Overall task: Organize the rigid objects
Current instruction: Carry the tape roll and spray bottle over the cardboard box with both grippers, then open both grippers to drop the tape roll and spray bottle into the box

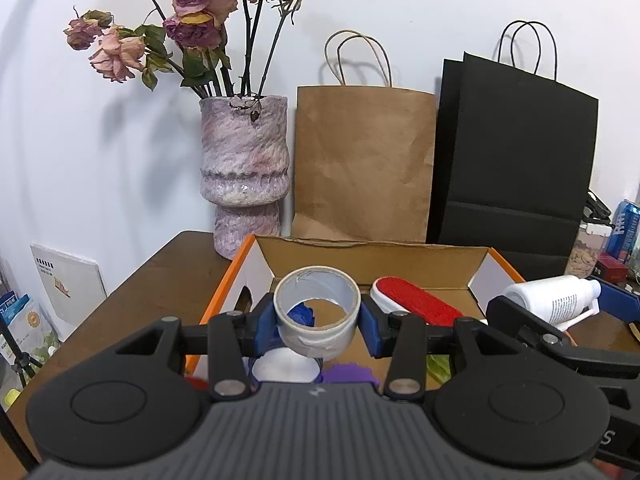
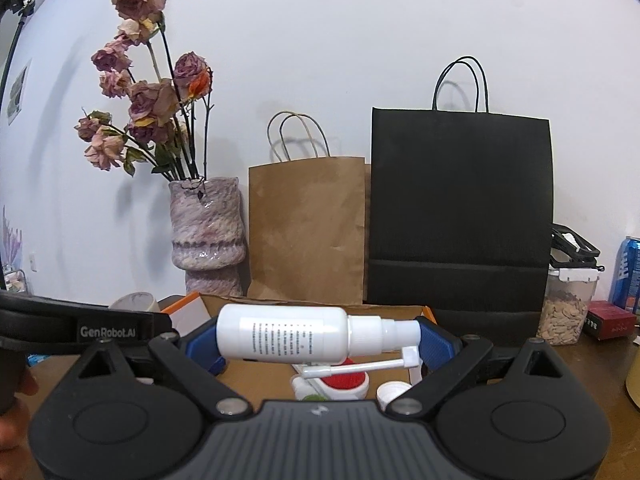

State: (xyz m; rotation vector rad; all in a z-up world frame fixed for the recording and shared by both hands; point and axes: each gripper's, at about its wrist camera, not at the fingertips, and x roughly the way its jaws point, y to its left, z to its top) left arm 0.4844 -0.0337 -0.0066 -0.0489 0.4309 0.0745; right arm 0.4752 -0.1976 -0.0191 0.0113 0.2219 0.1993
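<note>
Left wrist view: the left tool is clamped on a roll of grey tape, its blue pads pressing the roll's two sides so the hole faces the camera. Gripped across its width like this, the roll cannot spin or slip out. It hangs over the open cardboard box on the brown counter, probably so it can be set down among what already lies inside, such as the red lint brush.

In the right wrist view, the right tool is clamped on a white spray bottle held lengthwise, one pad on the base and the other on the nozzle end, with the thin spray tube folded beneath. That end-to-end hold keeps the round body from rolling between the pads. The bottle hangs just above the box's near edge, to the right of the tape.

The vase of dried roses, brown paper bag and black bag stand against the wall, clear of the box.
</note>
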